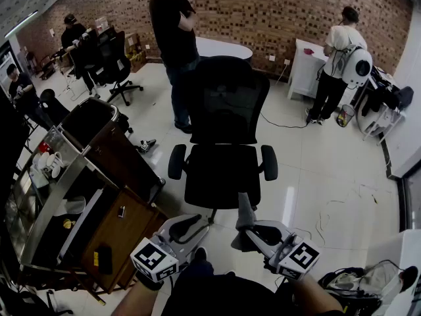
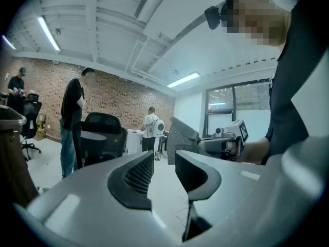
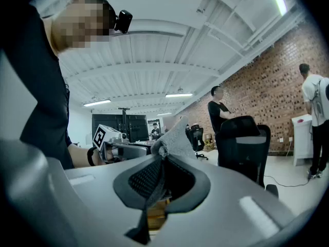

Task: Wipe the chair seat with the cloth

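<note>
A black office chair [image 1: 221,137] stands in front of me, and its seat [image 1: 221,180] is bare. My right gripper [image 1: 250,232] hovers just before the seat's front edge. It is shut on a grey cloth [image 1: 245,210] that sticks up out of the jaws. In the right gripper view the cloth [image 3: 177,137] is pinched between the pads of that gripper [image 3: 160,163]. My left gripper [image 1: 189,225] is held low to the left of it, its jaws a little apart with nothing between them. The left gripper view shows that gap in the gripper [image 2: 164,161], and beyond it the cloth [image 2: 182,135].
A wooden cabinet [image 1: 125,232] and a metal trolley [image 1: 41,196] with cups stand close on the left, beside a black bin [image 1: 89,118]. One person [image 1: 174,41] stands right behind the chair. Another [image 1: 335,64] is at a white table on the far right. Cables lie on the floor [image 1: 329,212].
</note>
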